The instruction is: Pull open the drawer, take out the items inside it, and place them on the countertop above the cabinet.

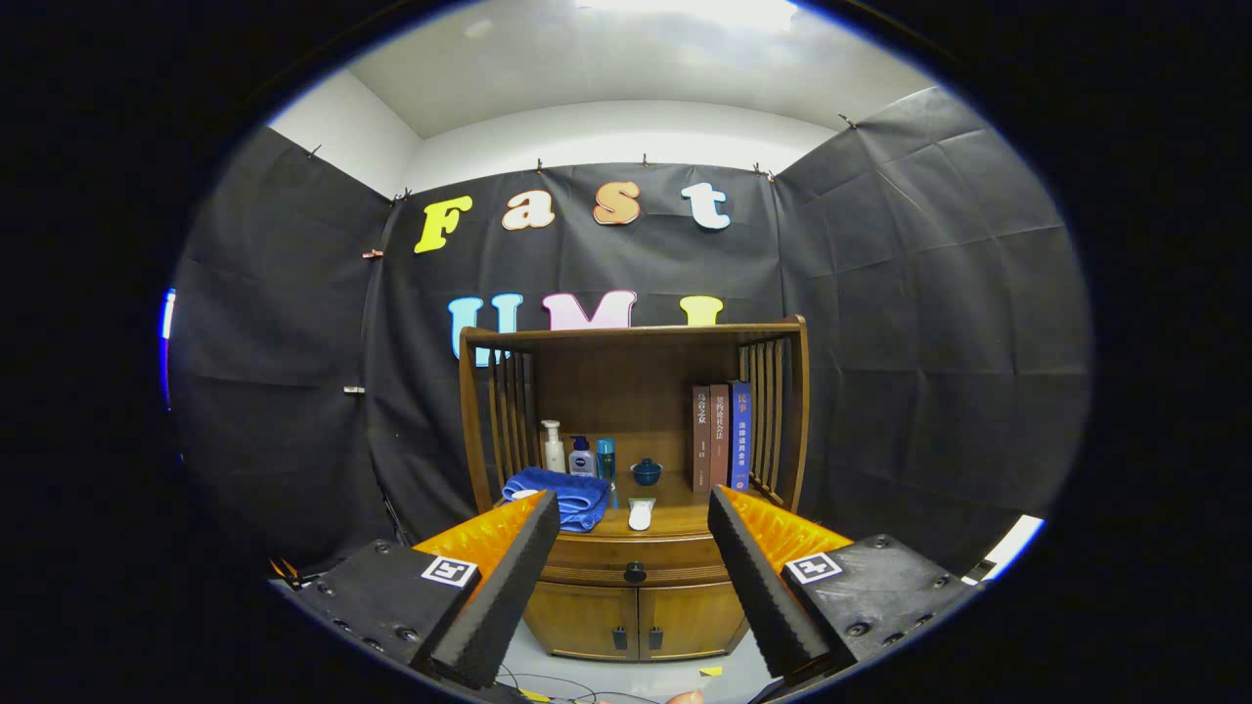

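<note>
Fingers (634,577) spread wide, holding nothing, well short of the cabinet (636,611). Drawer (634,559) shut under the tabletop (675,523), knob (635,571) centred between them; contents hidden. Fits both unopened and closed again. Towel (559,496) on top.

You find no text that reads clearly. The three upright books (721,437) bear printed spine characters too small to make out. Each side of the gripper (634,497), its fingers spread wide apart, carries one square black-and-white marker (449,571), a coded pattern without letters
</note>
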Demonstrator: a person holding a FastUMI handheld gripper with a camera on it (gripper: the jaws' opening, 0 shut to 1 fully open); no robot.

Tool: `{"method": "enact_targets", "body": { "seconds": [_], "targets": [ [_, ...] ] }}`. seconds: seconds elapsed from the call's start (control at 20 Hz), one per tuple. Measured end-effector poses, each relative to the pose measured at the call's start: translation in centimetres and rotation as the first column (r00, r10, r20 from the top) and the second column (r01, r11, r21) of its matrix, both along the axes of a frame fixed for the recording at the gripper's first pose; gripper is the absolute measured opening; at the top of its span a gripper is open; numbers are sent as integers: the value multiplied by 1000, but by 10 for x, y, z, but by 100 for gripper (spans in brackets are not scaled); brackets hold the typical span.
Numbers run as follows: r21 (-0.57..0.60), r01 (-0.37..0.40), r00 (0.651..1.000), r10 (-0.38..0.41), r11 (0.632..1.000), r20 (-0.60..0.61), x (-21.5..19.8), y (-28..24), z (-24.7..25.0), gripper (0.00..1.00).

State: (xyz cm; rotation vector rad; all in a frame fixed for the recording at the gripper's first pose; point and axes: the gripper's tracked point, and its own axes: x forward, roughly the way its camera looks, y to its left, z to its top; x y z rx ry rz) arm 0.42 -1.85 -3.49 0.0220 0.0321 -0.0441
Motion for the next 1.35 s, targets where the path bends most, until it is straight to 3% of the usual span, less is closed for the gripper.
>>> {"method": "enact_targets", "body": {
  "seconds": [1.35],
  "targets": [
    [-35, 11, 1000, -11, 999, -15, 1, -4, -7, 99]
  ]
}}
